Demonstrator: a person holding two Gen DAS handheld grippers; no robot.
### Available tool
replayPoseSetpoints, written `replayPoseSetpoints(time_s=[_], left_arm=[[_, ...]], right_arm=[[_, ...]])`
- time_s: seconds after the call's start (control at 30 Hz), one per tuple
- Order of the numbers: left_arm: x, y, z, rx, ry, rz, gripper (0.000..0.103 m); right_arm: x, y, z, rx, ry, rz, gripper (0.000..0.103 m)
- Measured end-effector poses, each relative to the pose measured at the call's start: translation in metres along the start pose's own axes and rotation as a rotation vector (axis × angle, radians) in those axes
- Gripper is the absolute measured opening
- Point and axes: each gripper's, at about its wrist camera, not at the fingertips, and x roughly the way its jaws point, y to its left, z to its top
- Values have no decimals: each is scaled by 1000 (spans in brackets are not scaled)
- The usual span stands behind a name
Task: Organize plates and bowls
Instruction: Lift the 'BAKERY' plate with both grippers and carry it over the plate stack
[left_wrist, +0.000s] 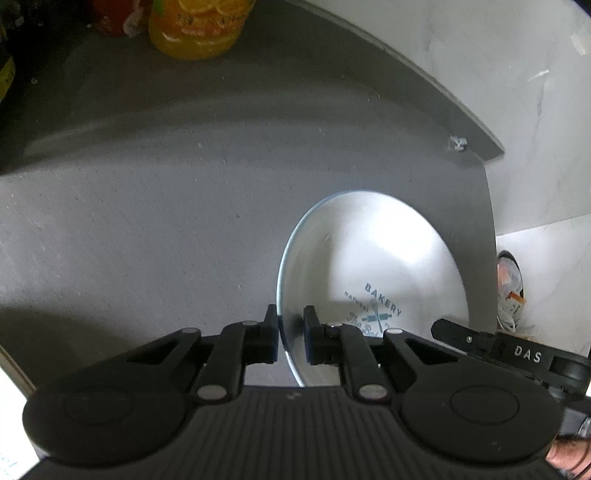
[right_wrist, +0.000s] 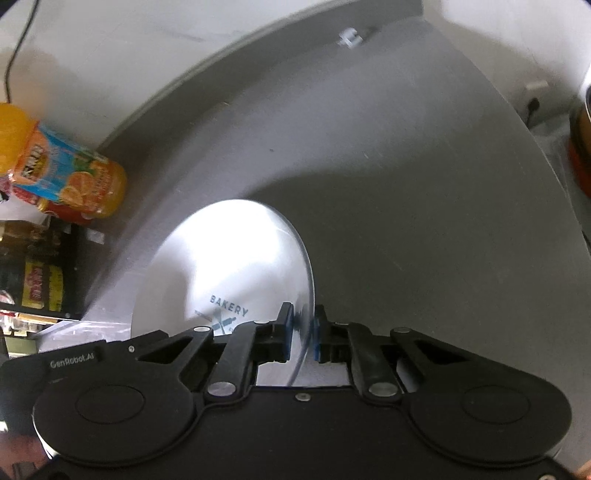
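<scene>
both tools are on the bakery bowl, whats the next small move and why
Probably lift it level with both together. The left tool and right tool each straddle the rim of the bowl on opposite sides, and the grey table around it looks bare.

A grey bench (left_wrist: 155, 221) is filling most of both views, its matte top catching soft light and carrying a broad shadow across the middle. A pale marbled wall (left_wrist: 517, 74) is running behind its far edge. An orange drink bottle (right_wrist: 74, 177) is standing at the bench's back corner, and dark shelves (right_wrist: 37, 288) of packaged goods are showing beside it.
</scene>
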Motion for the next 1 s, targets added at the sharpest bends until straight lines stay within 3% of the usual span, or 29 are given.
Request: replayPoseSetpoints(time_s=[0.73, 1.0], left_arm=[[-77, 31, -4, -76, -175, 4, 11], [-97, 50, -25, -110, -221, -10, 11]], right_arm=[[-35, 67, -7, -189, -105, 128, 10], [-50, 87, -20, -236, -120, 155, 10]])
